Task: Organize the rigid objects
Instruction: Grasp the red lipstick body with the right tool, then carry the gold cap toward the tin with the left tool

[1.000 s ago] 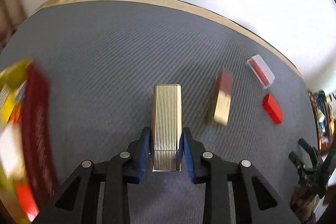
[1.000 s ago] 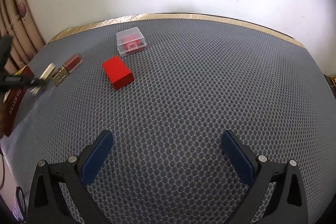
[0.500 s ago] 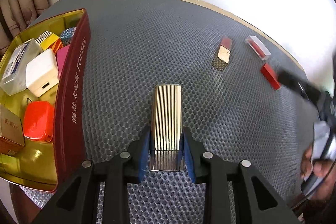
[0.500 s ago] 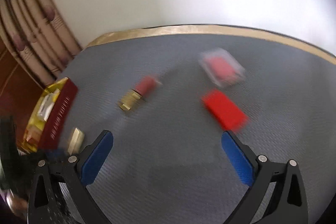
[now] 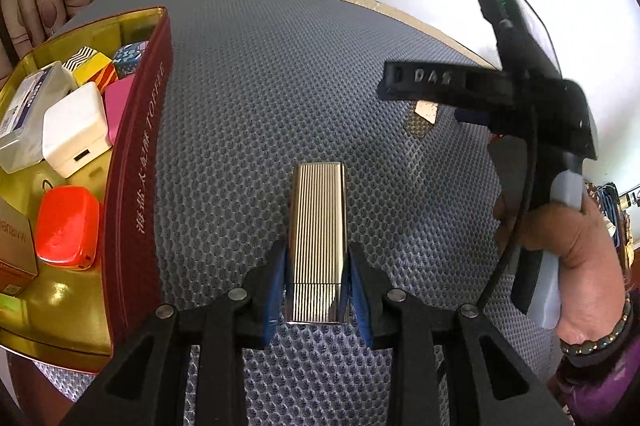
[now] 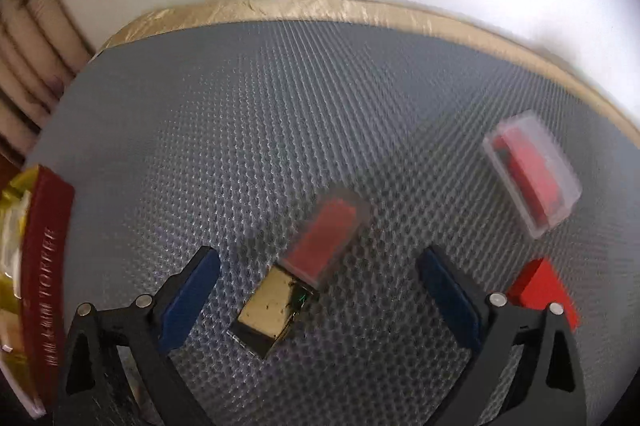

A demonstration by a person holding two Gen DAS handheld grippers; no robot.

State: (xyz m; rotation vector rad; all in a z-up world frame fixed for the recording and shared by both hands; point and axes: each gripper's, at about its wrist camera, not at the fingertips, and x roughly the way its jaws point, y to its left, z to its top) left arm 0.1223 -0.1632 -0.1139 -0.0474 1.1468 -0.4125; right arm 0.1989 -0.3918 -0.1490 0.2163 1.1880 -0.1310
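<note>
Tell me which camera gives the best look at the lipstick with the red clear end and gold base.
The right wrist view. There the lipstick lies whole between the open fingers of the right gripper, slightly blurred. In the left wrist view only a bit of its gold base shows, the rest hidden behind the right gripper.

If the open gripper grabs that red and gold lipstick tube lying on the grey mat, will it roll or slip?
The red and gold lipstick tube looks flat-sided, so it probably won't roll. Its shiny gold end may slip, though the right gripper has blue pads. It looks stiff and probably light.
</note>
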